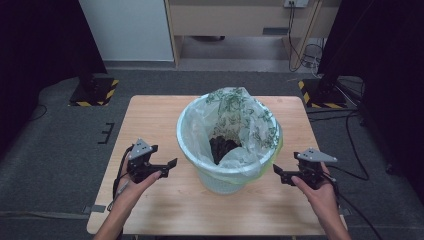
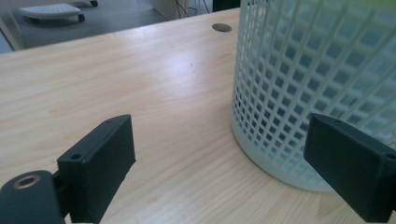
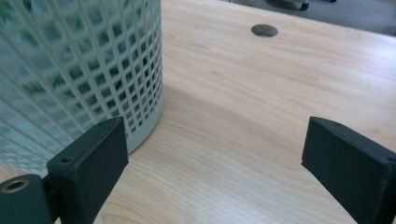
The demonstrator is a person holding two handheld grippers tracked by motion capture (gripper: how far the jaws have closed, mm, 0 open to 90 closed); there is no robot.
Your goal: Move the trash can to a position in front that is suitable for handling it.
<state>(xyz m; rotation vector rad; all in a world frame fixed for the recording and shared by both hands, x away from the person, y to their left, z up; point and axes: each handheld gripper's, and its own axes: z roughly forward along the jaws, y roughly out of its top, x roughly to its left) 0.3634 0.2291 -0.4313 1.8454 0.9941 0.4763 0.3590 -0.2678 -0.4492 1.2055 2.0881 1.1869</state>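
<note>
basket (image 1: 220, 177): a white mesh bin is set in the middle of the wooden table (image 1: 160, 112) — a leafy plastic bag (image 1: 240, 117) is tucked inside.
left gripper (image 1: 170, 164): held just left of the basket, jaws wide apart.
right gripper (image 1: 278, 171): held just right — jaws wide apart, nothing gripped.

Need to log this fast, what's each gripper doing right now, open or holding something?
Left gripper: open, holding nothing, beside the bin.
Right gripper: open, holding nothing, on the bin's other side.
</note>
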